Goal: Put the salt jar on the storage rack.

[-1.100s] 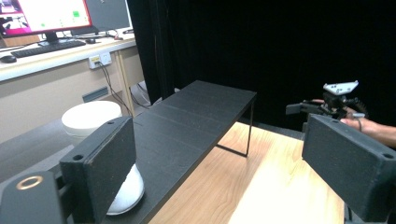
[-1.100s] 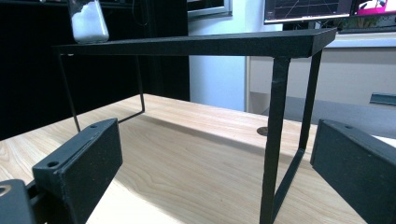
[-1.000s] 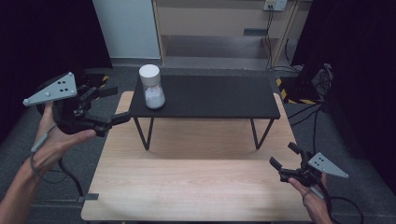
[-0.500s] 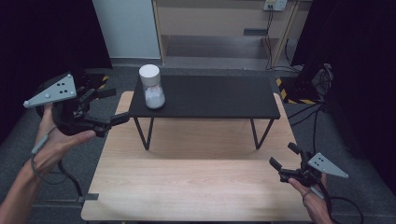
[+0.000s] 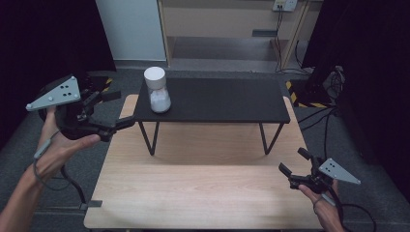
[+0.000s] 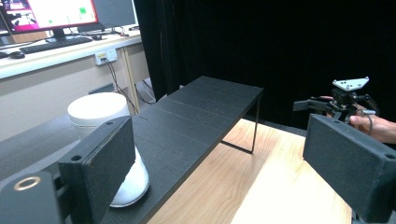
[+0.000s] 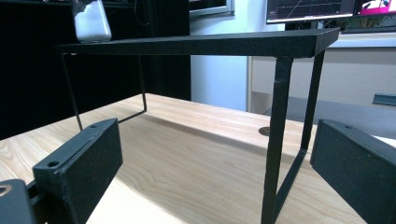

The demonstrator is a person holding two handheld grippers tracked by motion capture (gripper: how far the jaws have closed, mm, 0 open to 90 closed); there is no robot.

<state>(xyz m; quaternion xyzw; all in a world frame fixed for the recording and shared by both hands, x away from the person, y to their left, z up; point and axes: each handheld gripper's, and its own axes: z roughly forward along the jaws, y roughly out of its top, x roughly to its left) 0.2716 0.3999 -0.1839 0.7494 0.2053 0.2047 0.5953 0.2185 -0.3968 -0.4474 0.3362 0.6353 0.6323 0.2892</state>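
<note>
A white-lidded jar (image 5: 157, 90) holding white powder stands upright at the left end of a low black shelf (image 5: 217, 99) on the wooden table (image 5: 203, 183). My left gripper (image 5: 115, 108) hovers open just left of the shelf's left end, level with the jar and apart from it. In the left gripper view the jar (image 6: 109, 144) sits just beyond the left jaw. My right gripper (image 5: 295, 162) rests low at the table's right front edge, open and empty. From there the shelf's leg (image 7: 278, 140) rises close ahead, and the jar (image 7: 91, 21) stands on the far end.
The shelf stands on thin black wire legs (image 5: 147, 137) across the back of the table. Cables (image 5: 324, 116) trail over the grey floor at right. A desk with monitors (image 6: 46, 14) lies beyond the shelf. Bare wood (image 5: 193, 193) spreads between the two grippers.
</note>
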